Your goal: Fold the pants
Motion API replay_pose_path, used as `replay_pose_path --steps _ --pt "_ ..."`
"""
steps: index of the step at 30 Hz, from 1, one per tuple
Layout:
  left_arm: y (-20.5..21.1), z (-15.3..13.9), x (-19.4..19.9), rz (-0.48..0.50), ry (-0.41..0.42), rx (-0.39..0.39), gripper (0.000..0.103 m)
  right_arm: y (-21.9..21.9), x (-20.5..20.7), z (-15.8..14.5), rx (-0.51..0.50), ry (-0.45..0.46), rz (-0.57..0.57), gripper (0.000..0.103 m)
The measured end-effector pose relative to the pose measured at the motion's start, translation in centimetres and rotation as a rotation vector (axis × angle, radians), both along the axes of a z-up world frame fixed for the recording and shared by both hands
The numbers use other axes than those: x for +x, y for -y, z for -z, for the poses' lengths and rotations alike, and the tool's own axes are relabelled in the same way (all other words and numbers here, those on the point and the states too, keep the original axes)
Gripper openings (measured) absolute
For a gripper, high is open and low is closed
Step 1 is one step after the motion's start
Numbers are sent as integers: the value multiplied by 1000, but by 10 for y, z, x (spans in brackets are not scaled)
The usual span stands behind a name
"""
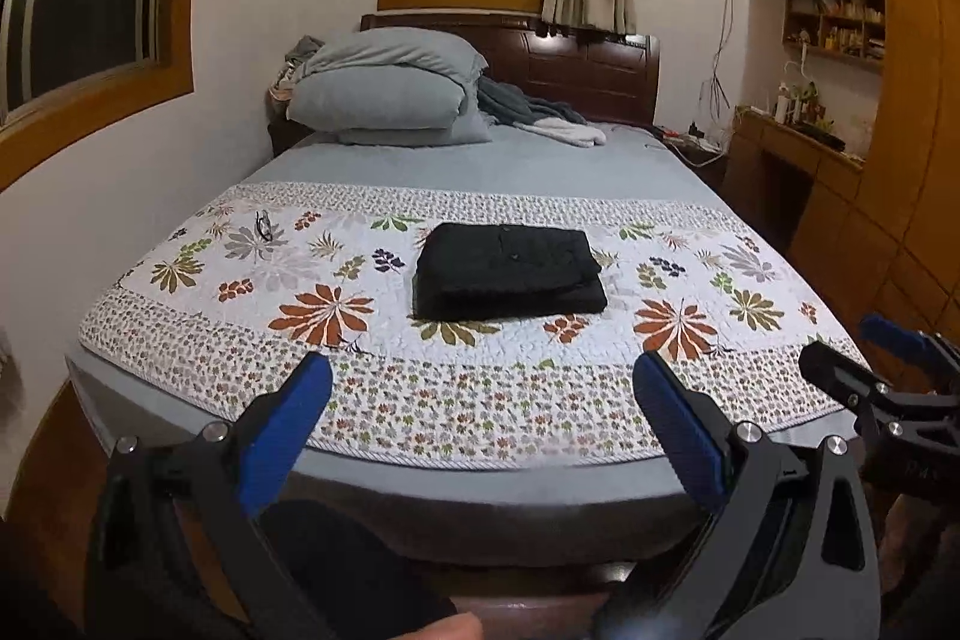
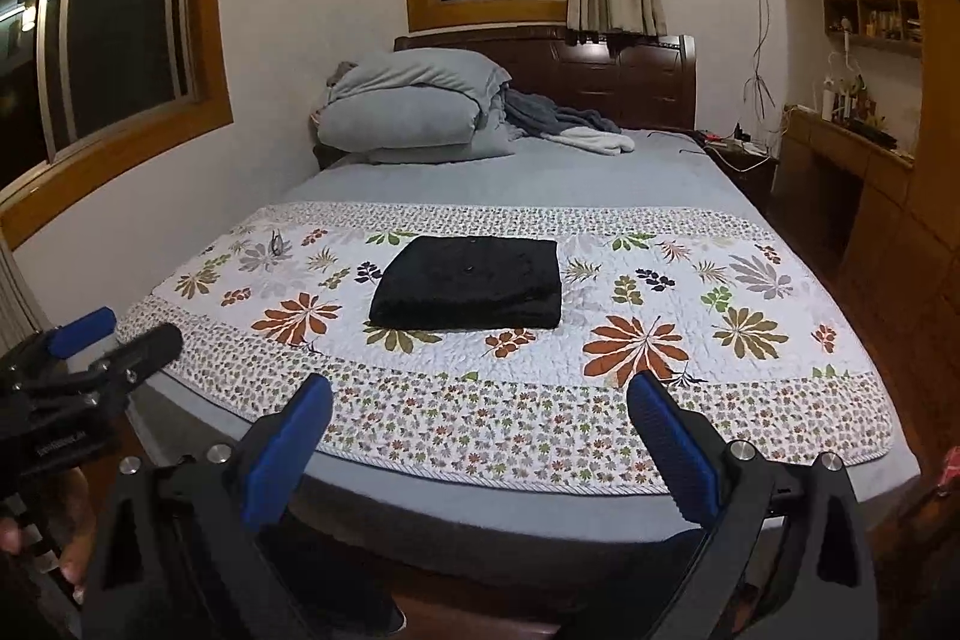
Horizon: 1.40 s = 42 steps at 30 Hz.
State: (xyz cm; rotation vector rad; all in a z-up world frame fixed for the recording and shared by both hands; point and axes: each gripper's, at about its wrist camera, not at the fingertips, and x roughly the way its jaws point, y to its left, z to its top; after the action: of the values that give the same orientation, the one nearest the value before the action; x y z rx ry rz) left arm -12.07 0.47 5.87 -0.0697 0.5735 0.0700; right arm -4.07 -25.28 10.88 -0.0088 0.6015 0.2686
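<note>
Black pants (image 1: 509, 273) lie folded into a compact rectangle on the floral quilt (image 1: 660, 400) in the middle of the bed; they also show in the right wrist view (image 2: 469, 282). My left gripper (image 1: 480, 370) is open and empty, held back over the foot of the bed, well short of the pants. My right gripper (image 2: 480, 391) is open and empty too, beside the left one. The right gripper shows at the right edge of the left wrist view (image 1: 852, 346), and the left gripper at the left edge of the right wrist view (image 2: 120, 334).
Grey pillows (image 1: 384, 94) and crumpled blankets (image 1: 540, 112) lie at the wooden headboard. A pair of glasses (image 1: 264, 226) lies on the quilt's far left. A wall runs along the bed's left side. Wooden cabinets and a desk (image 1: 840, 172) stand at the right.
</note>
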Motion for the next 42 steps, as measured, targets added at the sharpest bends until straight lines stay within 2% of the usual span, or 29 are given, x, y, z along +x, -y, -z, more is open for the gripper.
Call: replay_pose_path --steps 9,20,25,42 --pt "1 6 6 -48 -32 31 100 -6 10 2 22 3 -17 99" --pt "3 14 26 -36 -37 42 100 -13 31 18 35 -42 -20 99" --pt "-1 18 33 -69 -55 42 100 -14 36 20 40 -41 -19 99" --pt "-4 14 33 -82 -49 42 100 -21 39 22 33 -45 -28 99"
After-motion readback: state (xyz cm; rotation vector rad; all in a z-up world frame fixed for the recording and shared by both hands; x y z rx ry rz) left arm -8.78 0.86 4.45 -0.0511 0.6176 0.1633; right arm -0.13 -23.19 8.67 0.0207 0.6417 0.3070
